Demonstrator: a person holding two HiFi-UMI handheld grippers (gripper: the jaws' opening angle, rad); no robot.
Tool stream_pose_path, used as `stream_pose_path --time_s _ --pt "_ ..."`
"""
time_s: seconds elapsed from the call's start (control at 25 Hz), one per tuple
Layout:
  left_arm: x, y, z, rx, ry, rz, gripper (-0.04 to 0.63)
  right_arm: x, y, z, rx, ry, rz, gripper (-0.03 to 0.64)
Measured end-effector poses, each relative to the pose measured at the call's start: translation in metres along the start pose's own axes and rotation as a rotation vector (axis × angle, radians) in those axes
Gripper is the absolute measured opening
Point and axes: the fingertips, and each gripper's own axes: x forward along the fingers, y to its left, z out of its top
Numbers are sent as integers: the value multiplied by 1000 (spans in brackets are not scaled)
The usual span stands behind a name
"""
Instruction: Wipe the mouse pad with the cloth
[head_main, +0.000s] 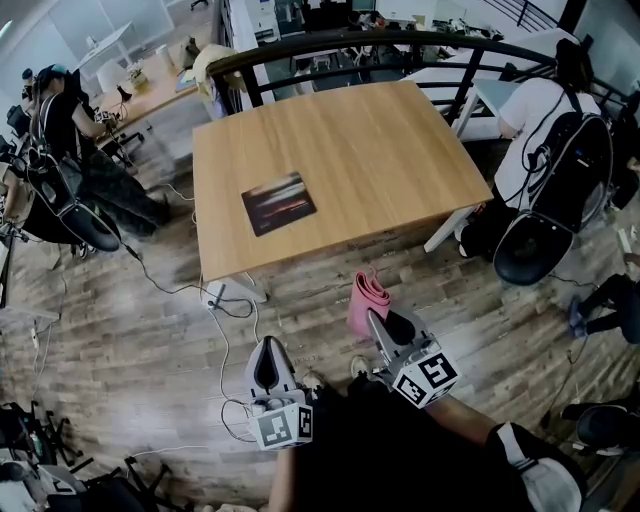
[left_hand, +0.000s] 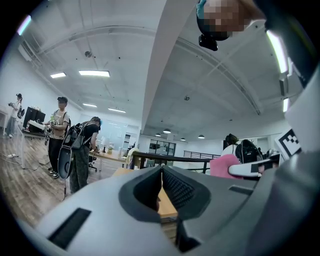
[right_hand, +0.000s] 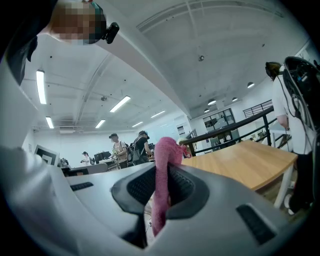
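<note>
Pink cloth (head_main: 366, 298) pinched in the right gripper (head_main: 380, 322); mouse pad (head_main: 279, 203) not touched.
The cloth is clamped between the right gripper's jaws and is held over the floor, short of the wooden table's (head_main: 350, 130) near edge. The dark mouse pad is laid flat on the table's left half, well apart from both grippers. The left gripper's (head_main: 268, 350) jaws are pressed together with nothing between them.

mouse pad (head_main: 279, 203) on table (head_main: 370, 140), cloth (head_main: 368, 298) before table

Pale grey left gripper (head_main: 268, 365) and right gripper (head_main: 388, 325), dark ribbed pads (left_hand: 177, 187), black-and-white marker cubes (head_main: 282, 425), black top (head_main: 400, 460)
</note>
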Motion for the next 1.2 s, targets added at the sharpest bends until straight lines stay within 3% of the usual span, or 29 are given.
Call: stream_pose_path --time_s 0.48,0.84,1.2 --pt "11 -34 -18 12 22 56 25 -2 -46 6 -9 6 52 55" --pt "55 -15 -28 7 40 70 25 32 -69 1 -5 20 24 54" --pt "133 35 -14 -3 32 46 25 109 -76 8 -17 30 -13 55"
